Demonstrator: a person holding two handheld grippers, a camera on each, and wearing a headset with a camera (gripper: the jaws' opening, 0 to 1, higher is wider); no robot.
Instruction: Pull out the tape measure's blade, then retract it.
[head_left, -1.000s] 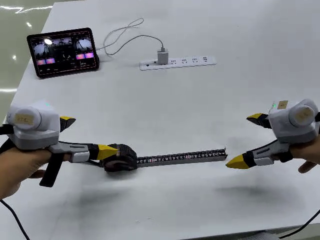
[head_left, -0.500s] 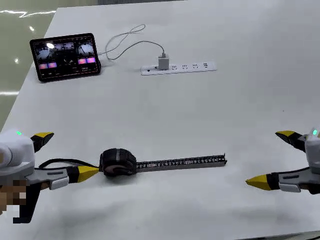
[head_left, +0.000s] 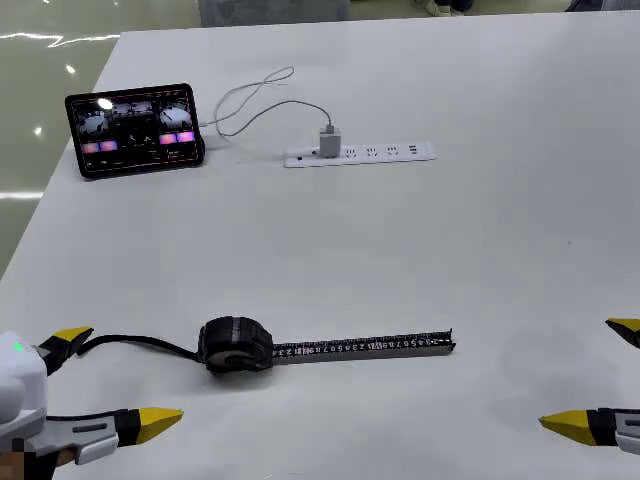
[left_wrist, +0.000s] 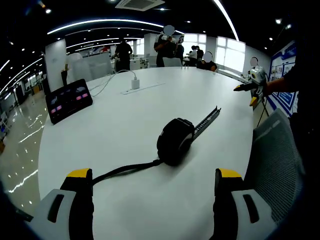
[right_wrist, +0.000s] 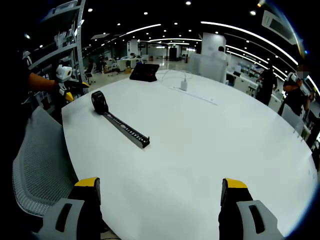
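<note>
Tape measure lies front of table, blade out, running L–R. Case end faces left gripper, hook end faces right gripper. Both spread wide, empty; left's nearer, so prob. grabs case to retract.

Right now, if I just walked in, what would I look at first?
Probably the black tape measure lying near the front of the white table, its blade stretched out flat. The yellow-tipped left gripper and right gripper hang open on either side, touching nothing. A lit tablet glows at the table's far left.
</note>
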